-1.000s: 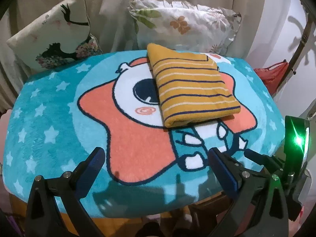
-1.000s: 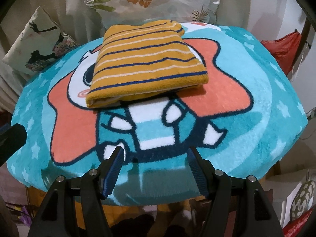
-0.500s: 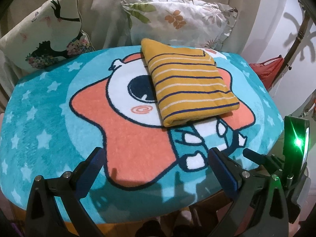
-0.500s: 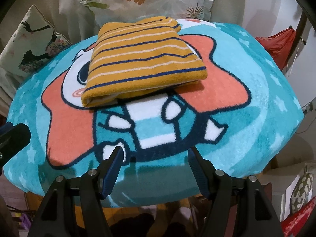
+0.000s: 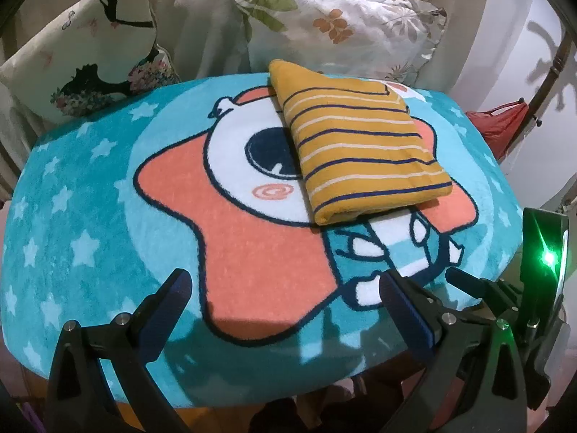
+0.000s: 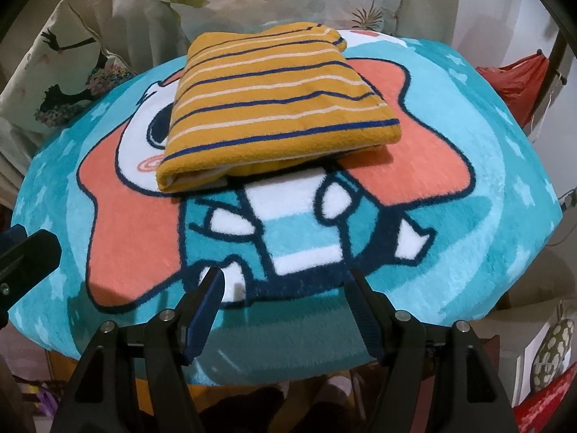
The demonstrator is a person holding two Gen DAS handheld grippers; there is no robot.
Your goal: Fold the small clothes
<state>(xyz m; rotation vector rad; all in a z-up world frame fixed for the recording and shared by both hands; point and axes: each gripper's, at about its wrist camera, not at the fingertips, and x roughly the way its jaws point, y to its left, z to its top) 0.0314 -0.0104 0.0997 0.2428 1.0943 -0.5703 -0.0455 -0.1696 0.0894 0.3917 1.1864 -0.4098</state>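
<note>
A mustard-yellow garment with navy and cream stripes [image 5: 364, 151] lies folded into a thick rectangle on the far middle of a teal cartoon rug [image 5: 90, 195]. It also shows in the right wrist view [image 6: 277, 108], folded edge toward me. My left gripper [image 5: 285, 296] is open and empty, low over the rug's near edge, well short of the garment. My right gripper [image 6: 285, 292] is open and empty, also over the near edge [image 6: 505, 252], in front of the garment. The right gripper shows in the left wrist view [image 5: 505, 296].
Two cushions lean behind the rug: one with a dark figure print [image 5: 90, 68] at the left, a floral one [image 5: 339, 32] in the middle. A red bag [image 5: 501, 126] hangs at the right by a dark pole. Paper bags [image 6: 541, 361] stand below right.
Both grippers have stayed open and empty. The views have shifted slightly, with the garment now a little higher and farther in both; the garment itself has not moved.
</note>
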